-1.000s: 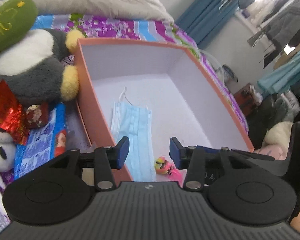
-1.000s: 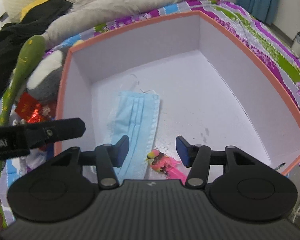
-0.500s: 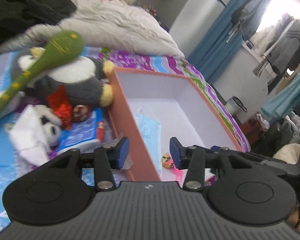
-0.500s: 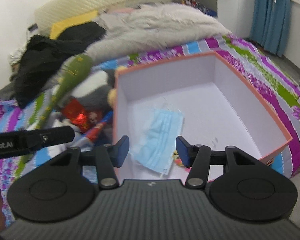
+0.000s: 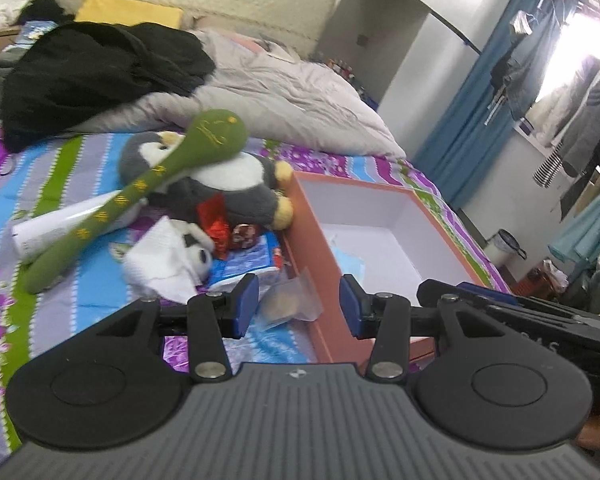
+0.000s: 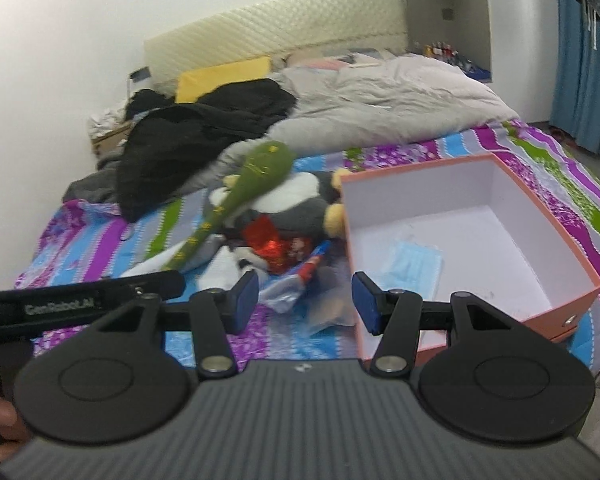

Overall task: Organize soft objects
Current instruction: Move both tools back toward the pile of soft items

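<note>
An orange box [image 5: 312, 248] [image 6: 548, 216] with a white inside stands on the striped bedsheet; a blue face mask [image 6: 414, 268] [image 5: 350, 266] lies in it. Left of the box is a pile: a grey-white penguin plush [image 5: 224, 184] [image 6: 296, 204], a long green plush [image 5: 148, 184] [image 6: 244, 188], a small panda plush [image 5: 198, 254], a red foil packet [image 6: 268, 246] and a blue packet [image 5: 246, 264]. My left gripper [image 5: 298, 304] is open and empty, above the box's near left corner. My right gripper [image 6: 304, 300] is open and empty, in front of the pile and box.
A white tube [image 5: 60, 226] lies under the green plush. A clear plastic bag [image 5: 290, 300] lies by the box's near corner. A grey duvet [image 6: 388, 100] and black clothes [image 6: 196, 132] fill the far bed. The bed's edge and floor lie right.
Both grippers pulled back and up from inside the box, so the whole bed now shows. Both stayed open. The small pink-yellow toy in the box is out of sight.
</note>
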Available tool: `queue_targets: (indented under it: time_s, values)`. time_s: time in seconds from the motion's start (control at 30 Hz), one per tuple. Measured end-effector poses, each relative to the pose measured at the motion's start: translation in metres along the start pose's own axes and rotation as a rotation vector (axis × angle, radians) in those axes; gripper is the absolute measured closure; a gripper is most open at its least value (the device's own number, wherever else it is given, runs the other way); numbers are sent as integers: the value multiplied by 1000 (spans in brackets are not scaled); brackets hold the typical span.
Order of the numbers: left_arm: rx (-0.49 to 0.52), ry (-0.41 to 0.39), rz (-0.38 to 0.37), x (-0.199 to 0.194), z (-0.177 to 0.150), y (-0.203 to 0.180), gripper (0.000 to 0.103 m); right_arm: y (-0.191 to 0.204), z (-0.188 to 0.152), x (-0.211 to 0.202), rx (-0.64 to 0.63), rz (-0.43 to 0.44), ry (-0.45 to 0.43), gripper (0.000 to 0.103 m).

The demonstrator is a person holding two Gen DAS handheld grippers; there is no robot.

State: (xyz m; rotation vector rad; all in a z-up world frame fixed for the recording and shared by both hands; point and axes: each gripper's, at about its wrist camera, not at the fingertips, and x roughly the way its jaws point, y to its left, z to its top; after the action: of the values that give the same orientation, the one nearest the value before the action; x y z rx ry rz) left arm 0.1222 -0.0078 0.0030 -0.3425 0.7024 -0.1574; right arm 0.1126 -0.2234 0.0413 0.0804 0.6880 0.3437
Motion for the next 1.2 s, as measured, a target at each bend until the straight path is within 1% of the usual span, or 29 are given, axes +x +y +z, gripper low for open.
queue_targets:
  time_s: [0.23,0.43,0.6,0.77,0.87,0.93,1.03,1.2]
  values:
    - [-17,-44,41,-46,-12,16,52,28,-15,-19,2,54,-15,48]
    - [-25,-66,59,-74,-28,26,52,42,-31,-28,5,52,-2,48]
    - [-45,-59,58,-85,-45,36,52,50,-47,-25,1,38,25,48]
    - [-52,-15,70,-74,-59,43,52,46,-62,-9,29,59,85,48]
    - [-86,18,86,-61,-67,47,52,43,-64,1,35,54,108,48]
    - [-107,38,83,-52,-70,52,52,41,-63,9,42,51,117,48]
    - [-123,67,100,-36,-70,58,52,38,-59,20,62,47,121,48]
    - [-136,89,111,-10,-57,71,52,35,-53,40,72,44,133,48]
